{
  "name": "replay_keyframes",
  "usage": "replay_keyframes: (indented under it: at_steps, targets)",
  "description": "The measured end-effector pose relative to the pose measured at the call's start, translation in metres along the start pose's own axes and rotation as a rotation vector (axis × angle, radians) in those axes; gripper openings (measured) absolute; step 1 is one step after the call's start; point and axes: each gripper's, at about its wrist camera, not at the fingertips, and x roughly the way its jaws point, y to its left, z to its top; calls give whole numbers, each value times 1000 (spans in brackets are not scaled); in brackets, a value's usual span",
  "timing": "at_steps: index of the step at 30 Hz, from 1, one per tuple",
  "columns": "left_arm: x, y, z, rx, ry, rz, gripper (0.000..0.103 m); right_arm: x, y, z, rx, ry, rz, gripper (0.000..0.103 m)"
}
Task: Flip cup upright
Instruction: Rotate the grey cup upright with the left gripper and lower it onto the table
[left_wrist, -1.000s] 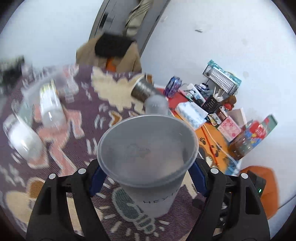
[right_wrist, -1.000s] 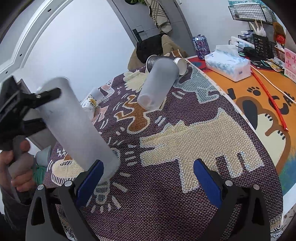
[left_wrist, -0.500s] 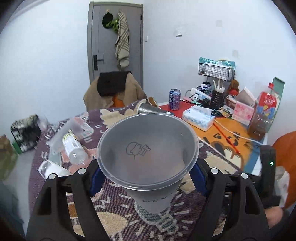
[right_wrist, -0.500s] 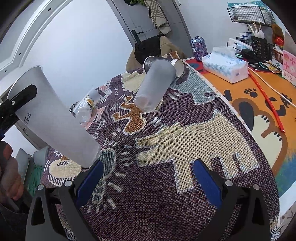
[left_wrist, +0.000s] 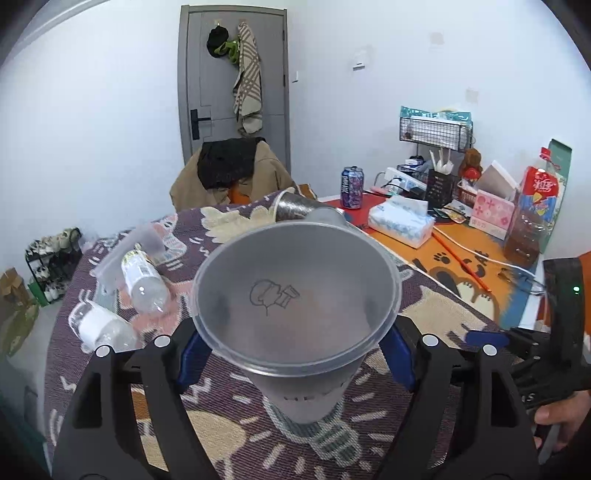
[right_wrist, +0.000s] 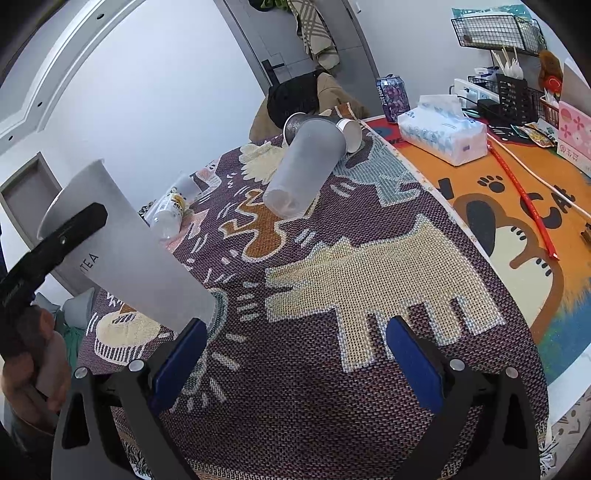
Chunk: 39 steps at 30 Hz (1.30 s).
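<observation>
Two grippers are showing, and only the left gripper (left_wrist: 295, 347) is carrying anything: its blue pads (left_wrist: 190, 352) are pressing both sides of a frosted grey cup (left_wrist: 295, 314), mouth up, with the base at the patterned cloth (left_wrist: 229, 435); whether it is touching cannot be told. In the right wrist view this same cup (right_wrist: 125, 254) is leaning, rim toward the upper left, with its base down by the cloth just beside the right gripper's left pad (right_wrist: 177, 358), and the left gripper's black finger (right_wrist: 62, 240) is lying across its wall near the rim. The right gripper (right_wrist: 295, 358) is standing wide apart with nothing between its pads, hovering over the cloth (right_wrist: 332, 406). A second frosted cup (right_wrist: 306, 170) is lying on its side farther back on the cloth, its rim touching a metallic cup (right_wrist: 297, 125) and a white paper cup (right_wrist: 351, 134). Plastic bottles (left_wrist: 144, 280) are lying to the left. A tissue box (right_wrist: 441, 136) is sitting on the orange mat (right_wrist: 517, 221).
</observation>
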Motion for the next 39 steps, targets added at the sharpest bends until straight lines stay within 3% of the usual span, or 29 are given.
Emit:
replay_keyframes:
  at_steps: [3, 6, 19, 30, 39]
  targets:
    - [-3, -1, 0, -2, 0, -4, 95, -1, 3, 0, -6, -3, 6, 95]
    - [-9, -2, -1, 0, 1, -15, 97, -4, 7, 2, -13, -11, 15, 95]
    - [-28, 9, -18, -41, 29, 9, 97, -22, 27, 3, -51, -48, 57, 95]
    - [-61, 36, -29, -139, -1, 30, 97, -41, 55, 3, -110, -101, 67, 95]
    - [-86, 51, -43, -189, -43, 98, 97, -47, 73, 1, -150, -121, 77, 95]
